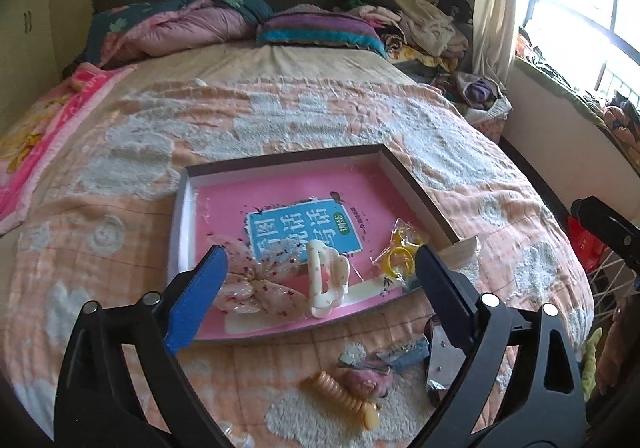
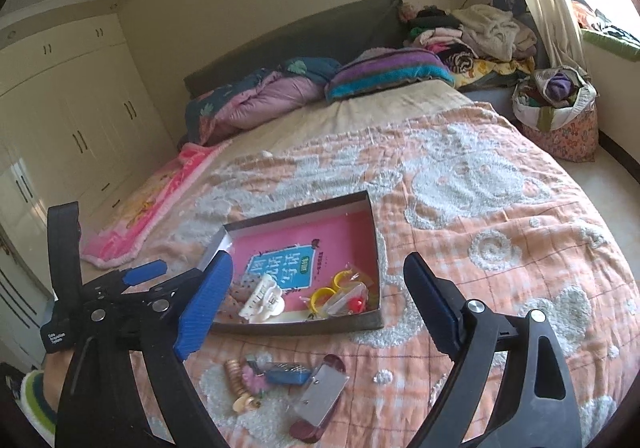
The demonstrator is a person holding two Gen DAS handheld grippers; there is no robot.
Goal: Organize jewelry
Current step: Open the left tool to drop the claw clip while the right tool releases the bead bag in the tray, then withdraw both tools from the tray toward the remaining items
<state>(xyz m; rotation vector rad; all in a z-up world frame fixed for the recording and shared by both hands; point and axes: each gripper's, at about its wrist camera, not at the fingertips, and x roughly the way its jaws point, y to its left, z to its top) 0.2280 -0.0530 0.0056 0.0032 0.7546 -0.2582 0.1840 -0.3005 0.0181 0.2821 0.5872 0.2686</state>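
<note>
Two claws, left (image 1: 320,272) and right (image 2: 320,288), gape empty over a shallow pink-lined box (image 1: 416,183) holding a cream hair clip (image 1: 326,284) and yellow rings (image 1: 400,252).

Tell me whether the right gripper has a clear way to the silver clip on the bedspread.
Probably yes. The right gripper is open and empty, and the silver clip lies uncovered on the bedspread just below it, outside the box.

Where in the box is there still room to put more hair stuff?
The far half of the box is free: the pink floor between the back wall and the blue label. The near end is crowded: the flower bow at the left, the white claw clip in the middle, the yellow rings in plastic at the right.
</note>
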